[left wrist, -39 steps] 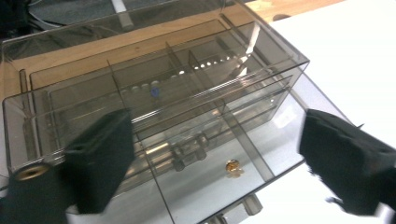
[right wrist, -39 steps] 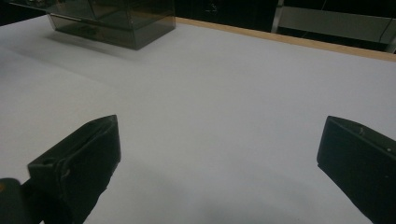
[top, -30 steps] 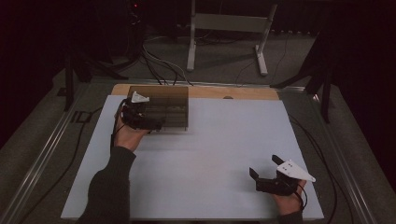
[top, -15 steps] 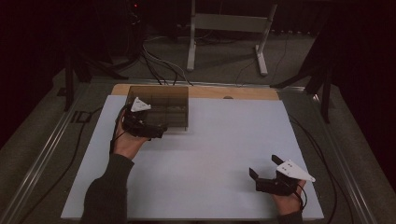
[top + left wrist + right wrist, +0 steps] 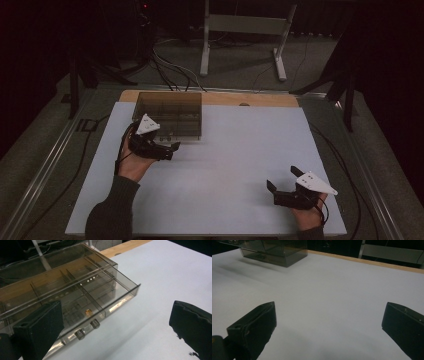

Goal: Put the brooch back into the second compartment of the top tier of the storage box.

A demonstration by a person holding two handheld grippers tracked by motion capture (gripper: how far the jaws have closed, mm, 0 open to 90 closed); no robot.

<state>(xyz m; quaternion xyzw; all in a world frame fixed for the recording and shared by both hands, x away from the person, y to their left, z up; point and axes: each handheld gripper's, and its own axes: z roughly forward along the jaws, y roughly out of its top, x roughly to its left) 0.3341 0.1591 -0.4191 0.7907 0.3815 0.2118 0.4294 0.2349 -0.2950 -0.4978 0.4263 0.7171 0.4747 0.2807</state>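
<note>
My left gripper [image 5: 167, 149] stands released beside the smoked-plastic divider box [image 5: 170, 114]; right gripper [image 5: 282, 187] released too. The box looks rigid, light, slippery: I'd grip its front wall.

The left claw [image 5: 171, 149] and the right claw [image 5: 283, 184] were black, each with a pale three-cornered plate on top and two thick, blocky jaws. A thin black cable trailed from each. The person wore a dark sleeve [image 5: 111, 214] on the left forearm.
</note>
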